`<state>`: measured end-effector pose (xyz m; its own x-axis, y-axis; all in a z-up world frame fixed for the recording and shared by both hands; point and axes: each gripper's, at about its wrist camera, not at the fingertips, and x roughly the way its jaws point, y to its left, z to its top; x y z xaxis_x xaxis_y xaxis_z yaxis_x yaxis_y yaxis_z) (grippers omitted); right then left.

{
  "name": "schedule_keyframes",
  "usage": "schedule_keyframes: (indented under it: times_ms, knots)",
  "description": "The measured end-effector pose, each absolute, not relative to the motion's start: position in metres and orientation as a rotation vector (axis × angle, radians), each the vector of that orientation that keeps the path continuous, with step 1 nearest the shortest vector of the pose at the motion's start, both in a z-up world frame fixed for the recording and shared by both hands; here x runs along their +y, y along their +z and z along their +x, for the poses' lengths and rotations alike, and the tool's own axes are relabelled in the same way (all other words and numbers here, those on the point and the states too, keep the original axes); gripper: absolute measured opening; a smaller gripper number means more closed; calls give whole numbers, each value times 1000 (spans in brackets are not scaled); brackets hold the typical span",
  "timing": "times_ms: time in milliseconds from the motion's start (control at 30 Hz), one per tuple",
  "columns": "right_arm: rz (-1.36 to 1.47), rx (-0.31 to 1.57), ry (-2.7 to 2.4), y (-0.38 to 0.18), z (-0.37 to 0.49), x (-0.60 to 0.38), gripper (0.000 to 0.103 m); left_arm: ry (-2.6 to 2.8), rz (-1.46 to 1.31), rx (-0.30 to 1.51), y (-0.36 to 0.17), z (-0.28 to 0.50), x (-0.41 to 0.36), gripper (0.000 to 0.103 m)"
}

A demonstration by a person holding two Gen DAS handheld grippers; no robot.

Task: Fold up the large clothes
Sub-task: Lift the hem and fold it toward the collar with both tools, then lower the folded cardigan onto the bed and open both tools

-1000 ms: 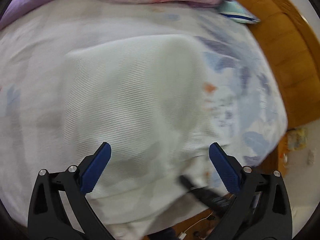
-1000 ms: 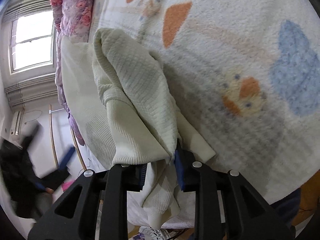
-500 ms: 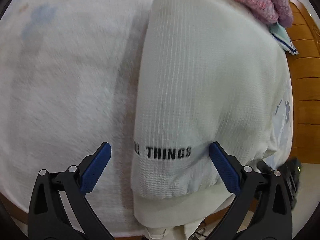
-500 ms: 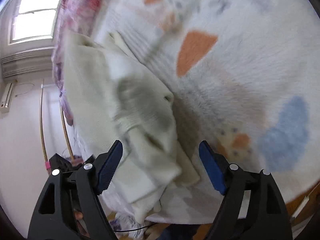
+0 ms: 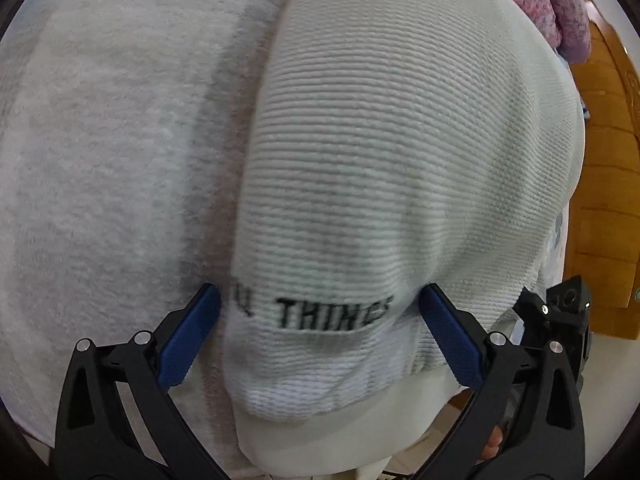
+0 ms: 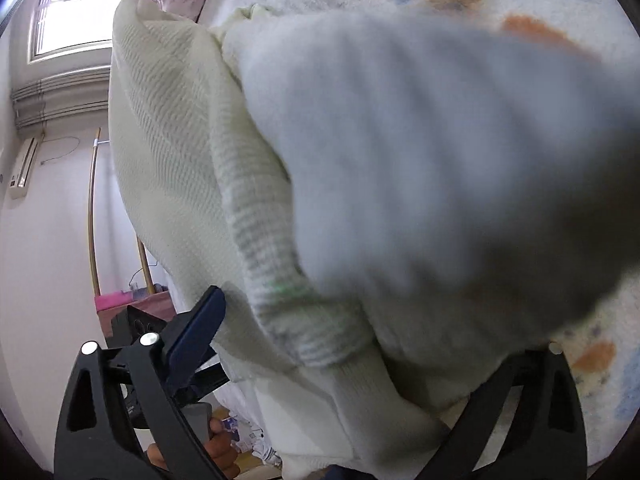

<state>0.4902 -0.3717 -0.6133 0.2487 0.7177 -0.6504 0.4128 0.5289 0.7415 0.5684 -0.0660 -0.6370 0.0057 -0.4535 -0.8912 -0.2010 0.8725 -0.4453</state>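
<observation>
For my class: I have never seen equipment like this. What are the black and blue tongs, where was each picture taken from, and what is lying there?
No robot arm here: a person holds a two-fingered gripper in each hand, with a wide-angle camera looking along its fingers. One picture comes from the left gripper, the other from the right gripper. A cream ribbed sweater with black lettering lies folded on a fleecy blanket with orange and blue patches. Both jaws are open and hold nothing; in the right view, sweater fabric is draped across the jaws and hides the far finger. A pink quilt lies behind.
</observation>
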Motion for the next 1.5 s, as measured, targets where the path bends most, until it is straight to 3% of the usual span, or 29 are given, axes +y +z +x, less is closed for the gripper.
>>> schedule_keyframes:
  times_ms: [33, 133, 333, 433, 633, 1000, 1233, 1300, 1333, 1400, 1500]
  knots:
    - [1061, 1379, 277, -610, 491, -372, 58, -224, -519, 1566, -633, 572, -71, 83]
    - [1085, 1399, 298, -606, 489, -375, 37, -199, -477, 1553, -623, 574, -83, 75]
    - [891, 1414, 359, -566, 500, -360, 29, -143, -436, 1498, -586, 555, -92, 42]
    - [811, 1381, 379, -537, 507, -354, 28, -155, -407, 1465, -559, 553, -106, 35]
    - [677, 1283, 419, -470, 514, -372, 27, -210, -399, 1387, -515, 555, -140, 32]
    - [516, 998, 349, -390, 549, -476, 26, -397, -381, 1186, -450, 580, -259, 32]
    - [469, 859, 177, -398, 576, -571, 27, -490, -307, 1003, -443, 628, -360, 33]
    - [444, 919, 83, -422, 589, -592, 31, -461, -242, 1021, -466, 647, -394, 43]
    - [413, 968, 13, -440, 594, -600, 34, -440, -212, 1048, -479, 652, -404, 62]
    - [357, 1058, -86, -473, 603, -607, 39, -324, -109, 1080, -509, 659, -416, 90]
    - [340, 1210, -164, -529, 608, -615, 40, -292, -98, 1139, -538, 663, -415, 90]
